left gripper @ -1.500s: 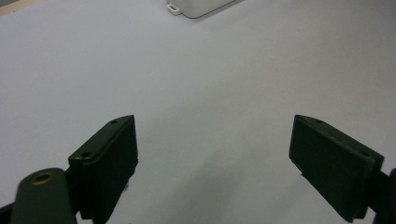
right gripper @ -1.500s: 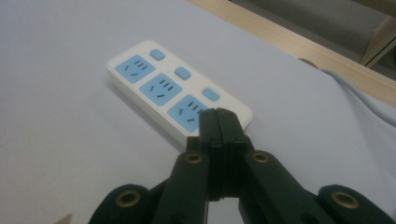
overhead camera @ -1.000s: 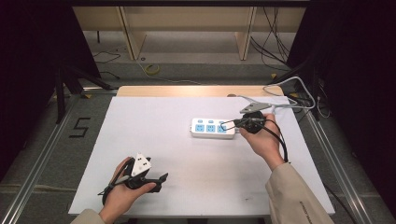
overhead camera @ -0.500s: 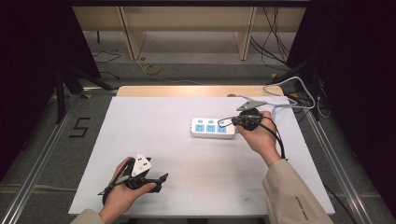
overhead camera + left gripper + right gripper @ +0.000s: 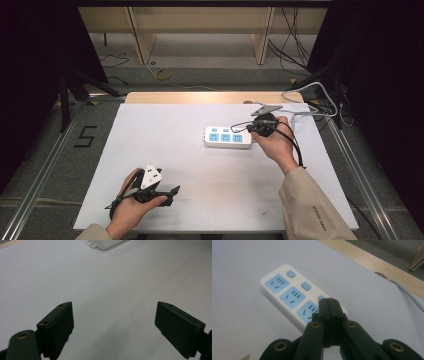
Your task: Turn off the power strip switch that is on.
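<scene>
A white power strip (image 5: 227, 137) with three blue sockets and three blue buttons lies on the white table (image 5: 165, 130), right of centre. My right gripper (image 5: 251, 129) is shut with nothing between its jaws. In the right gripper view its tips (image 5: 328, 301) hover at the strip's (image 5: 287, 291) near end, right beside the last blue button (image 5: 320, 298); whether they touch it I cannot tell. My left gripper (image 5: 174, 191) rests near the front left edge, open and empty. In the left gripper view its jaws (image 5: 113, 306) stand wide apart over bare table, with a corner of the strip (image 5: 105, 243) far ahead.
A grey-white cable (image 5: 310, 95) loops off the table's far right corner. A wooden strip (image 5: 210, 97) runs along the far edge. Metal rails (image 5: 47, 165) flank the table, and a "5" (image 5: 86, 136) is marked on the floor at left.
My right hand has edged slightly left and farther away, along the strip's right end. The left hand has stayed put.
</scene>
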`<state>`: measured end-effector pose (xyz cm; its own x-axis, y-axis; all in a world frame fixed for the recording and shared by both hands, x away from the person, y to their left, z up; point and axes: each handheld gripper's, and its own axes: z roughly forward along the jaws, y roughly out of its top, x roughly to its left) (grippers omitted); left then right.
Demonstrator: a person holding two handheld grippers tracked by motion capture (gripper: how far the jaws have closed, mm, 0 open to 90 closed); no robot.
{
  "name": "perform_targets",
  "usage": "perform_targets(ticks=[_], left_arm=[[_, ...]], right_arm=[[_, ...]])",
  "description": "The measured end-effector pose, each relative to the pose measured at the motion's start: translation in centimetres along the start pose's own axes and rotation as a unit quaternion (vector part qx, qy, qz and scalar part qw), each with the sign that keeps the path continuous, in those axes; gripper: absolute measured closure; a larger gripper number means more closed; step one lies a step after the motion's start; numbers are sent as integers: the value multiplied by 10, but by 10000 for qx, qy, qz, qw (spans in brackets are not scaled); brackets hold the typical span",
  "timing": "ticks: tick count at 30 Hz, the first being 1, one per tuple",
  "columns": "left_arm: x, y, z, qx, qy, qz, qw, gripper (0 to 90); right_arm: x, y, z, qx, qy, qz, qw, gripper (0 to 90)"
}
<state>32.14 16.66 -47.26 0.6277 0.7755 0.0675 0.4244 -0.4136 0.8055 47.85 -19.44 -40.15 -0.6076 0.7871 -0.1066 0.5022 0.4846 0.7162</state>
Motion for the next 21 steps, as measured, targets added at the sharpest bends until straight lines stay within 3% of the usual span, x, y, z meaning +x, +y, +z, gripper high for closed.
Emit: perform_targets(ticks=[21], left_arm=[[0,0,0,-11,-9,11,10000,153]], right_arm=[[-3,9,18,254,30,1,9997,900]])
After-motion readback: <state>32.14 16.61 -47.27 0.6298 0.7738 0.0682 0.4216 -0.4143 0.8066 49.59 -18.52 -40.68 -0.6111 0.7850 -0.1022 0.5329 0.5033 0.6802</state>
